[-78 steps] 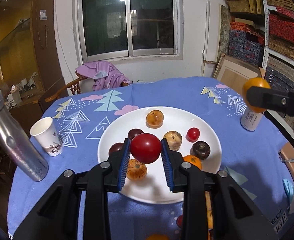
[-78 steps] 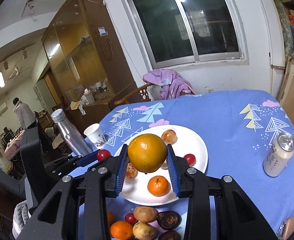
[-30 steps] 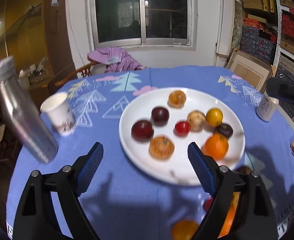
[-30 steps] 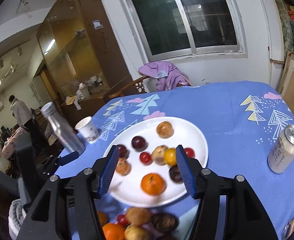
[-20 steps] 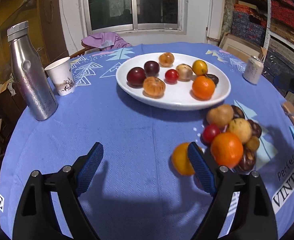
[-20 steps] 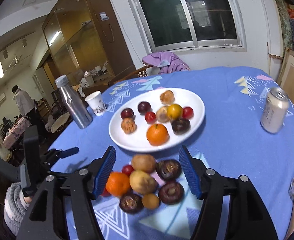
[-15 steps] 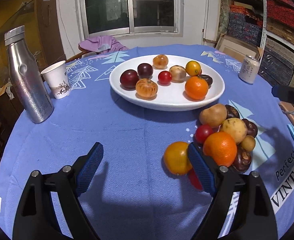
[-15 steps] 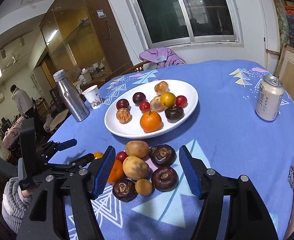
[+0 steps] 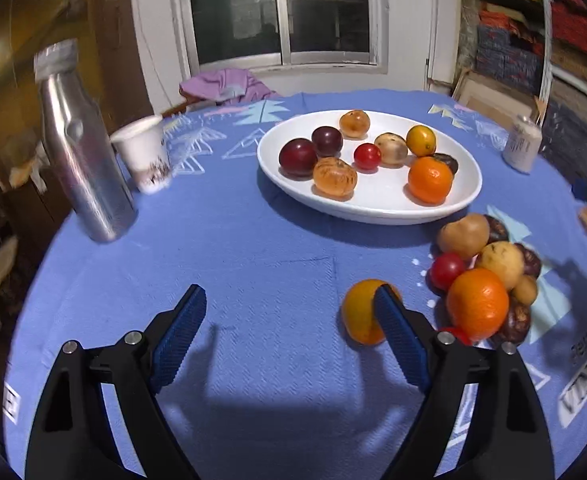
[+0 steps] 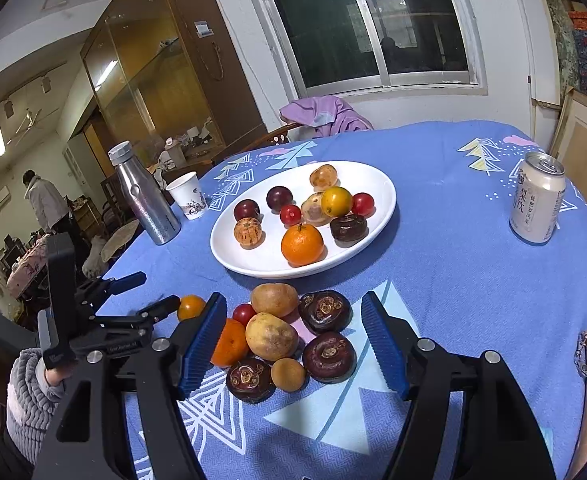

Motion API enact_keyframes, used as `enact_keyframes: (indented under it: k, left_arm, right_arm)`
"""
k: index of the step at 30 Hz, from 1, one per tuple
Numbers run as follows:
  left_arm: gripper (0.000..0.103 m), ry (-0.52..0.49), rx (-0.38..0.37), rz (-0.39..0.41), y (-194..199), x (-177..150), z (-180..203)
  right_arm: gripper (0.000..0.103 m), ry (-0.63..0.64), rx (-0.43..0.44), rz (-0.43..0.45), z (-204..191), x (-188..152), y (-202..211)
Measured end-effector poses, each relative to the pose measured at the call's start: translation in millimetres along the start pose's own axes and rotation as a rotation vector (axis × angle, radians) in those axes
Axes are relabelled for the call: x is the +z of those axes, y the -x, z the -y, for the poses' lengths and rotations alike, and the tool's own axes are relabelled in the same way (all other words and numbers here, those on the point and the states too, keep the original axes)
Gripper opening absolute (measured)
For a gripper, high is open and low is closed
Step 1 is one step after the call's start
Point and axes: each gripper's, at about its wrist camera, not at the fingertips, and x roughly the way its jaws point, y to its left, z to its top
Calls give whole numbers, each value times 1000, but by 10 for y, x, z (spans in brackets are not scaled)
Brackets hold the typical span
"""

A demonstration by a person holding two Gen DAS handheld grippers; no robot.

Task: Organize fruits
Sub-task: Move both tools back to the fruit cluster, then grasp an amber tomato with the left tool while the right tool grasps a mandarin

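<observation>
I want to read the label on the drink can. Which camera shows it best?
The right wrist view: the drink can stands large and sharp, its printed side facing the camera. In the left wrist view the can is small, blurred and near the edge.

Dark sliding window (image 10: 373, 28) in a white wall, glass-fronted wooden cabinet (image 10: 149, 80) alongside, lit ceiling lamps.

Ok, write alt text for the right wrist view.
The right gripper, jaws opening and holding nothing, hovers over a pile of fruit on a blue tablecloth. Behind it a white plate holds more fruit; a can stands right.
</observation>
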Motion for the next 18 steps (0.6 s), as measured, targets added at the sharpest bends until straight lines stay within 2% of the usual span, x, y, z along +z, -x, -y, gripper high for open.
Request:
enact_keyframes:
  k: [2, 5, 7, 12, 14, 18]
  left_arm:
    - [75, -23, -56, -4, 3, -14, 84]
    - [65, -102, -50, -11, -44, -61, 276]
    - [49, -110, -73, -45, -114, -77, 317]
    - [48, -79, -91, -65, -161, -73, 269]
    - [42, -82, -99, -76, -184, -69, 284]
    - [39, -63, -113, -116, -272, -62, 271]
  right_arm:
    - [71, 10, 3, 2, -19, 0, 7]
    - [71, 16, 6, -2, -40, -10, 6]
    - [71, 19, 6, -7, -51, -18, -10]
    - [71, 31, 11, -23, -93, -48, -56]
    - [71, 44, 14, -35, -135, -77, -93]
    - [71, 106, 31, -76, -321, -181, -209]
